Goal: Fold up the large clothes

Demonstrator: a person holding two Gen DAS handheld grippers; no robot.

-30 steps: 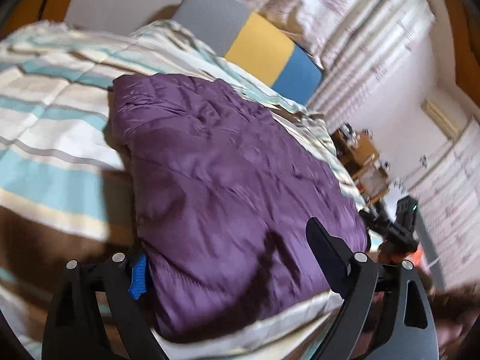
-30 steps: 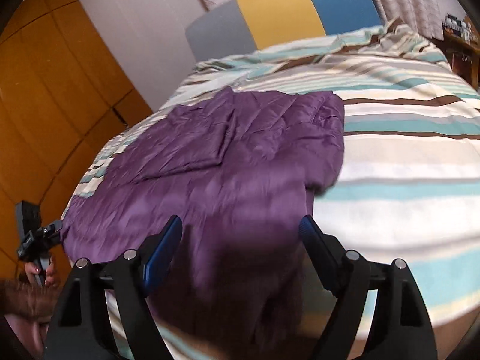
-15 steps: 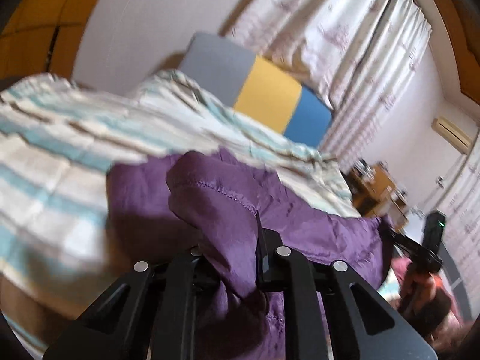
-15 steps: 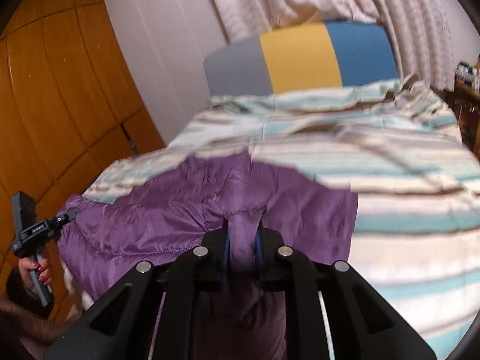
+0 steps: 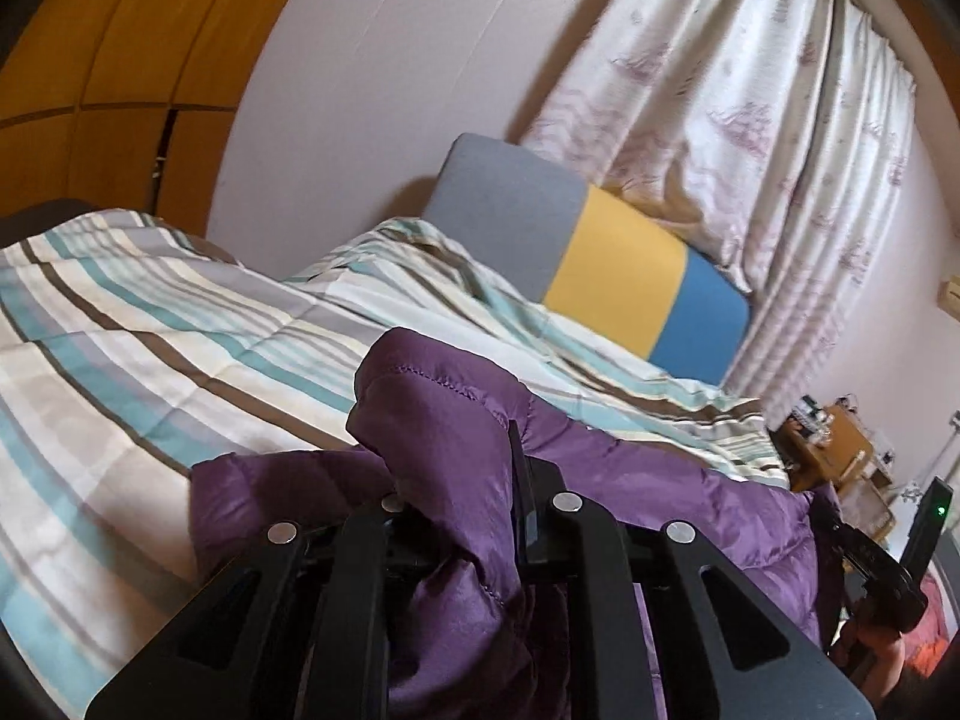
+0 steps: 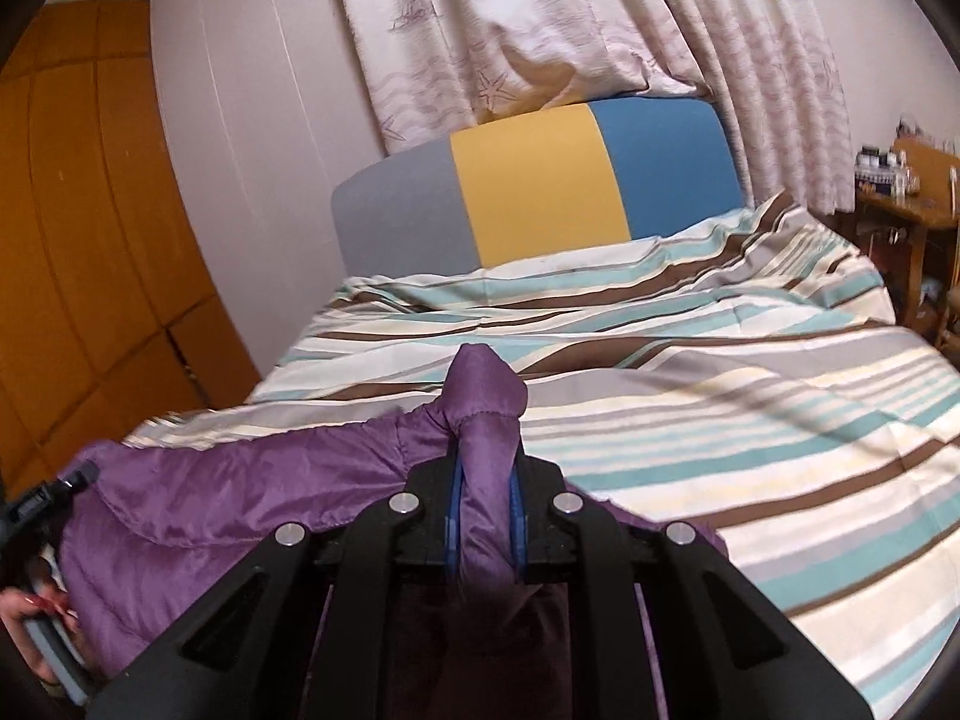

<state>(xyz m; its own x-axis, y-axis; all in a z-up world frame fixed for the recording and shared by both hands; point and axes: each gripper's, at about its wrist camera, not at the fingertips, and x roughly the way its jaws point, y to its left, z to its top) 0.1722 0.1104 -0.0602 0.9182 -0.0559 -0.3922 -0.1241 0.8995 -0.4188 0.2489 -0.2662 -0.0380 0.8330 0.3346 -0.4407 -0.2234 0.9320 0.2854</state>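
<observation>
Purple quilted jacket (image 5: 690, 498), bunched and raised off the striped bedspread (image 5: 150, 324), stretched between two pinch points. On the left, a puffy stitched fold (image 5: 438, 414) clamped tight in the left tool (image 5: 456, 516), cloth bulging above the black fingers and spilling down below them. On the right, a narrow rolled edge (image 6: 486, 396) clenched in the right tool (image 6: 483, 510), squeezed between blue pads (image 6: 454, 498), tip poking up past the fingers. Rest of the garment sagging leftward in the right wrist view toward the bed edge. Below, the bed in teal, cream, grey and brown stripes. Beyond, a headboard (image 6: 534, 192) in grey, yellow and blue panels. Behind that, patterned curtains (image 6: 540, 18). To one side, orange-brown wardrobe doors (image 6: 78, 228); to the other, a wooden side table (image 6: 912, 222) carrying small items.
</observation>
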